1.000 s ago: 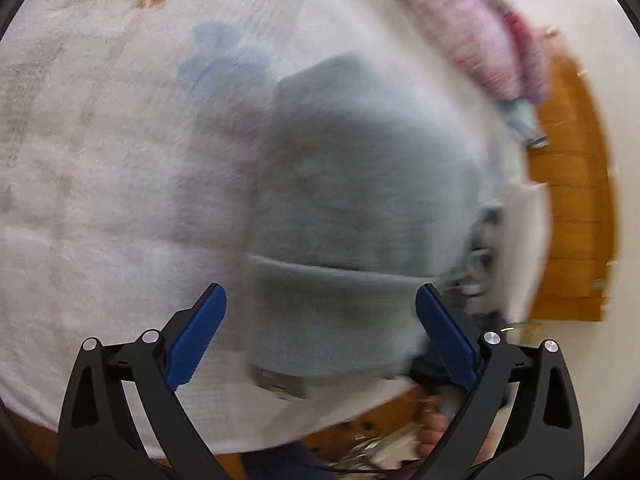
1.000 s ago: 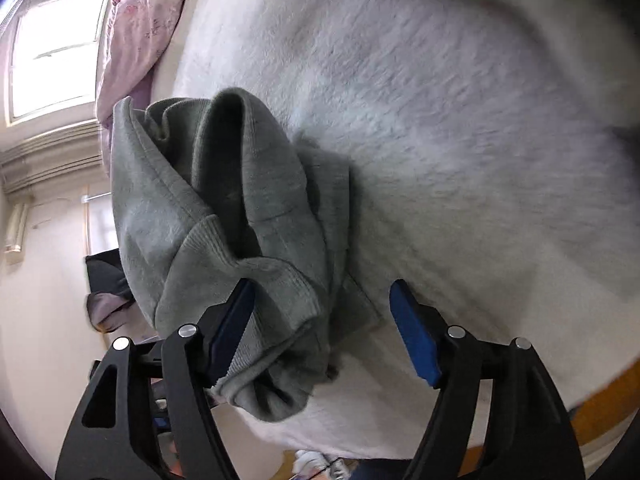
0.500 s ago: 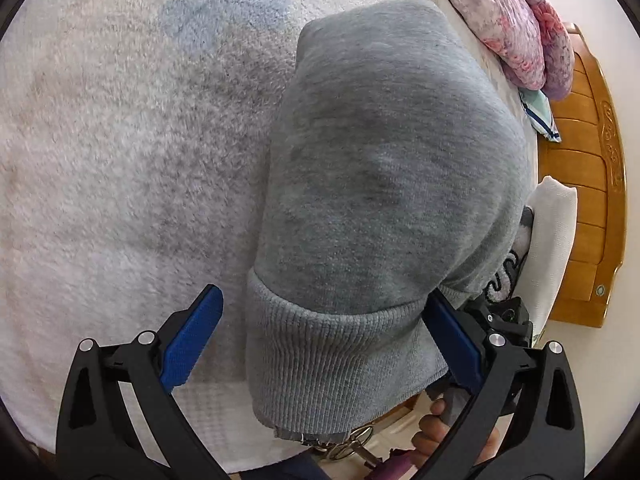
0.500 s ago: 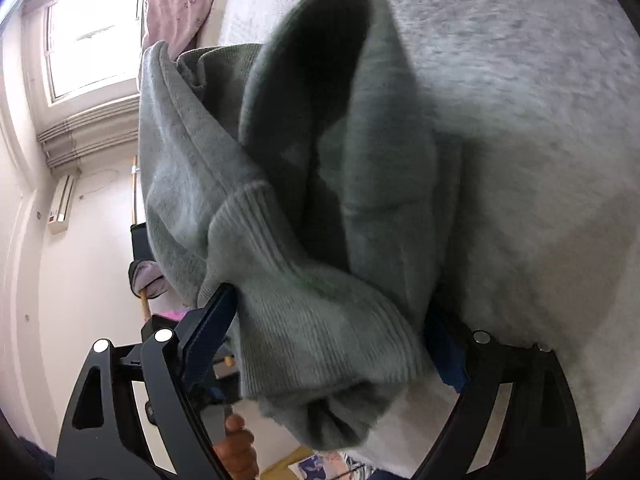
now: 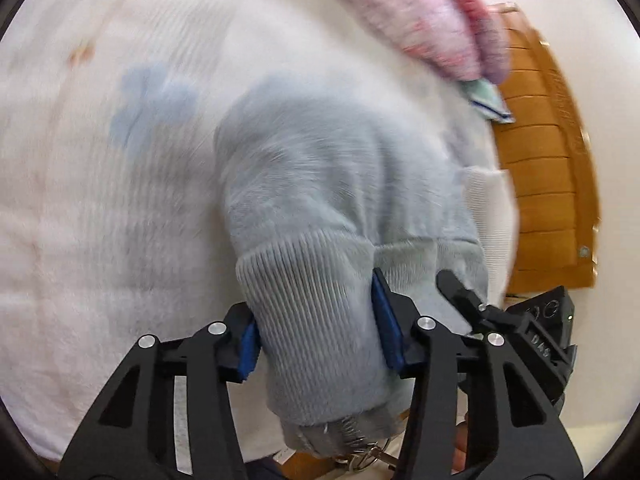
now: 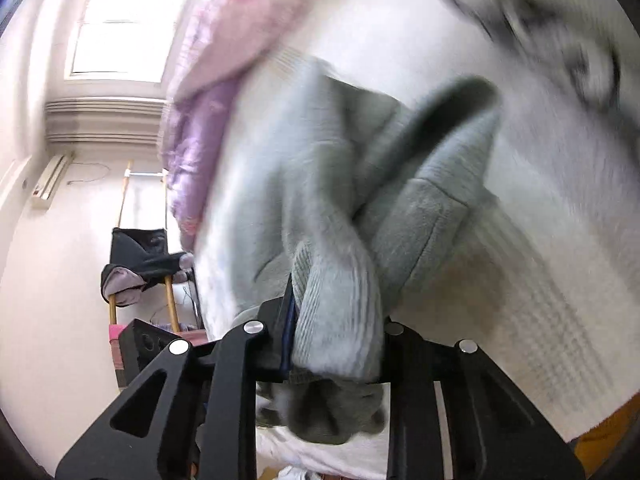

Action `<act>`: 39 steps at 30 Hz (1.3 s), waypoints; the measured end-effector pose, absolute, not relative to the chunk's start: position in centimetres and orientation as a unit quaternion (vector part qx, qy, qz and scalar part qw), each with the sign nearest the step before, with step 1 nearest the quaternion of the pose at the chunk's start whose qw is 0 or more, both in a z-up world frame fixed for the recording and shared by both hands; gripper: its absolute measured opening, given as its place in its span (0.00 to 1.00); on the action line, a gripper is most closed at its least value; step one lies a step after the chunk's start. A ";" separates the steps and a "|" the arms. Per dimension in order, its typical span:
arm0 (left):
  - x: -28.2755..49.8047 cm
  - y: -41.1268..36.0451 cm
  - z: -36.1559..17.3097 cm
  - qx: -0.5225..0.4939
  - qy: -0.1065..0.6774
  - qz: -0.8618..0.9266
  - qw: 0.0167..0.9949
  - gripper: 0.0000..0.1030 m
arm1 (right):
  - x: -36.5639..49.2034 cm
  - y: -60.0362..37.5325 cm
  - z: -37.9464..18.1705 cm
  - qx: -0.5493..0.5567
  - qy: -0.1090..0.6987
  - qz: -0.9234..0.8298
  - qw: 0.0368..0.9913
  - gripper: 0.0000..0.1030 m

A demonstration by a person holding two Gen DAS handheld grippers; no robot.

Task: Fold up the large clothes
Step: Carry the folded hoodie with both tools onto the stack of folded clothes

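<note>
A grey sweatshirt (image 5: 332, 184) lies bunched on a white fluffy blanket (image 5: 100, 208) over a bed. My left gripper (image 5: 316, 320) is shut on the sweatshirt's ribbed hem, which fills the gap between the blue pads. The right wrist view shows the same sweatshirt (image 6: 320, 208) crumpled, with a dark opening at the top. My right gripper (image 6: 336, 320) is shut on another ribbed band of it, and cloth hangs below the fingers. Both views are blurred by motion.
A pink quilt (image 5: 432, 20) lies at the bed's far side, also in the right wrist view (image 6: 224, 60). A wooden bed frame (image 5: 548, 184) borders the right. A chair with dark clothes (image 6: 140, 264) stands by the wall under a window (image 6: 120, 28).
Both grippers went from open around the sweatshirt's ribbed edges to shut on them. Both views have shifted and blurred, and the cloth is lifting and bunching.
</note>
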State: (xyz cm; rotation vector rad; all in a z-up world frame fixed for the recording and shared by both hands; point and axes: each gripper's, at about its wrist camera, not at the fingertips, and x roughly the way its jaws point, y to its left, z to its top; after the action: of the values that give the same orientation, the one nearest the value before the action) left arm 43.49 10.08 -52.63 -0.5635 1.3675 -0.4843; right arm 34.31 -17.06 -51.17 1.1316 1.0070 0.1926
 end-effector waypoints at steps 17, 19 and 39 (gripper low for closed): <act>40.1 -11.4 -34.7 -0.273 0.425 -0.300 0.809 0.46 | 34.7 -37.5 -32.7 0.379 0.342 0.152 0.846 0.20; 40.0 -15.4 -35.5 -0.259 0.418 -0.301 0.817 0.46 | 35.4 -40.1 -33.4 0.367 0.348 0.142 0.851 0.21; 37.7 -24.1 -45.1 -0.061 0.505 -0.211 0.835 0.88 | 34.7 -44.9 -45.0 0.196 0.558 -0.164 0.790 0.69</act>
State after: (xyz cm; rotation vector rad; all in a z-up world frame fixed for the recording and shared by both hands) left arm 37.74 -24.11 -45.08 -0.1293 1.0706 -0.4460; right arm 34.67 -44.91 -45.05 0.4213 1.2018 -0.3522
